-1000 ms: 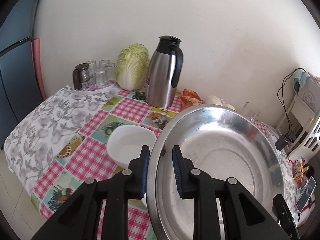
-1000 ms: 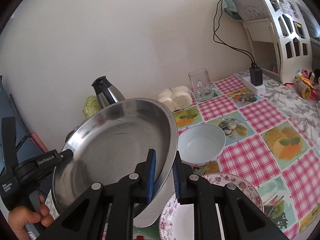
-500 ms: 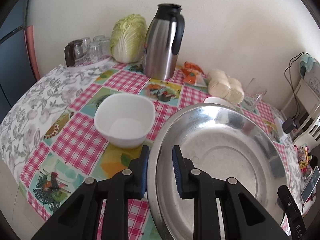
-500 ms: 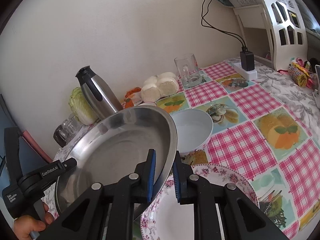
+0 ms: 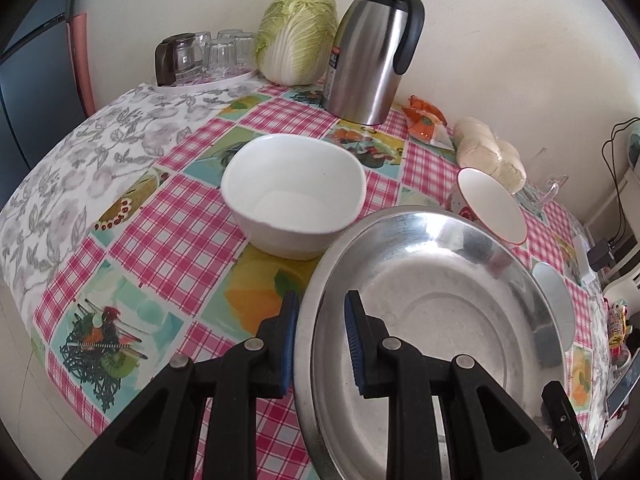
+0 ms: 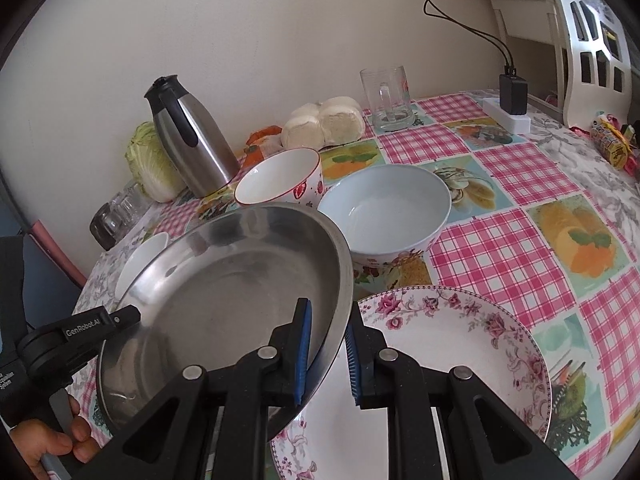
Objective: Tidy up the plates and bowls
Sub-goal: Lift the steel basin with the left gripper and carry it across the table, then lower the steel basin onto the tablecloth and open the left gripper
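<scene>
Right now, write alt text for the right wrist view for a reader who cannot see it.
The right gripper clamps the rim of a steel pan held tilted above a floral plate on a checked tablecloth. The left gripper grips the pan's far rim. Beyond stand a pale blue bowl and a steel jug.

I am seeing the steel pan (image 6: 224, 280) showing bare silver-grey, mirroring dark patches. The tablecloth (image 5: 180, 220) is showing pink-and-white gingham squares alternating with teal and yellow fruit pictures, bordered by a grey leaf print. The square bowl (image 5: 294, 196) is reading plain white. The small bowl (image 6: 280, 178) is showing white with a red rim and red strawberry motifs. The round bowl (image 6: 386, 212) is looking pale blue-white. The plate (image 6: 460, 344) is wearing pink roses on white. Both grippers' pads are showing blue on black.
</scene>
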